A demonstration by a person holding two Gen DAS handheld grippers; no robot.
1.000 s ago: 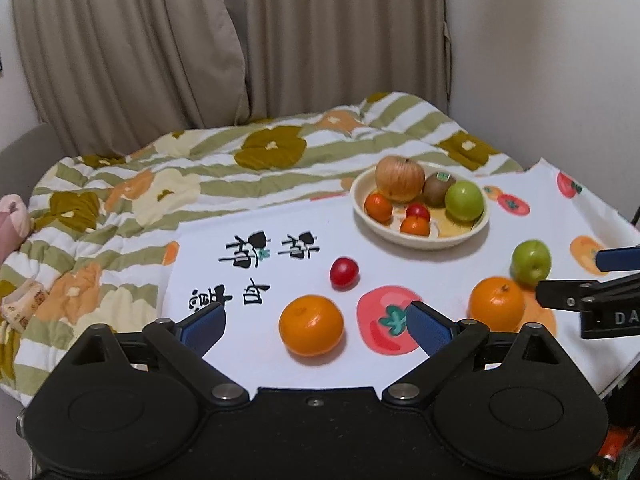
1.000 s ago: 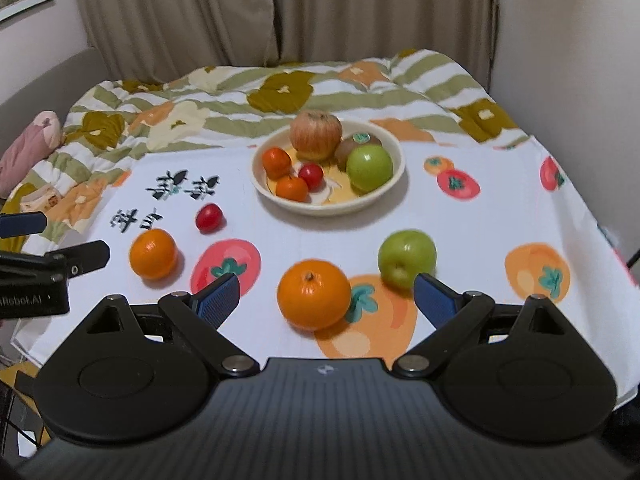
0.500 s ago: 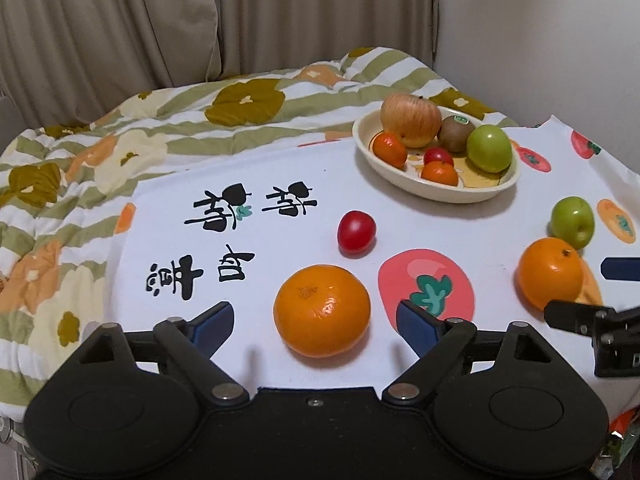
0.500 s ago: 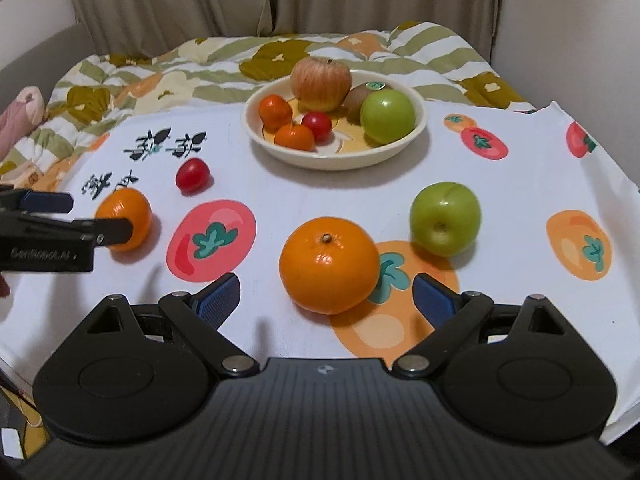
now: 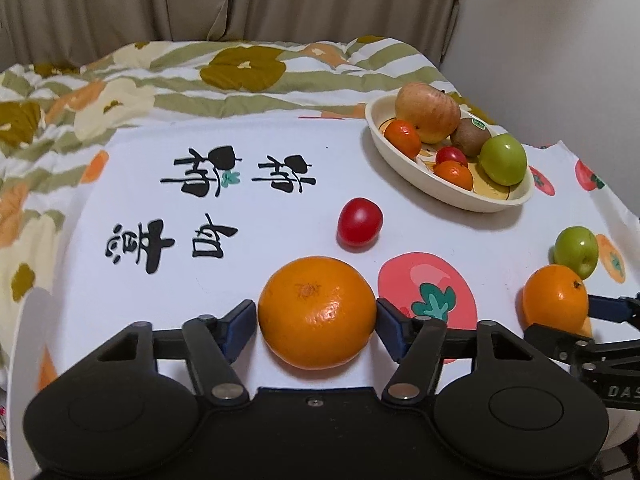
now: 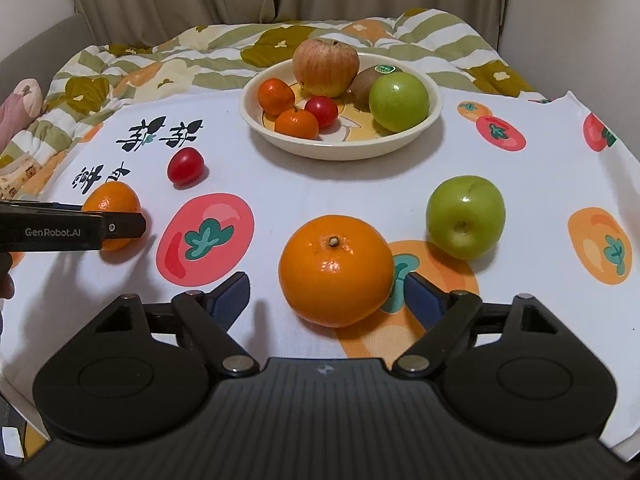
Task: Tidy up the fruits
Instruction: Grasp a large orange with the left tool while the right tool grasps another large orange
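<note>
On the white fruit-print cloth (image 5: 280, 152), my left gripper (image 5: 316, 312) has its jaws closing on an orange (image 5: 316, 312), with both blue pads touching its sides. My right gripper (image 6: 328, 296) straddles a second orange (image 6: 336, 270); its jaws are closing too, with a gap still showing on the left side. A green apple (image 6: 465, 216) lies just right of that orange. A red cherry tomato (image 5: 360, 222) sits beyond the left orange. The cream bowl (image 6: 340, 150) at the back holds an apple, a kiwi, a green apple, two small oranges and a tomato.
A striped floral quilt (image 5: 240, 68) covers the bed behind the cloth, with curtains and a wall beyond. The cloth's edge drops off near both grippers. A pink soft toy (image 6: 18, 108) lies at the far left.
Both grippers have come down and forward onto their oranges. The left jaws have narrowed from wide open to touching the orange. The right jaws have narrowed slightly.
</note>
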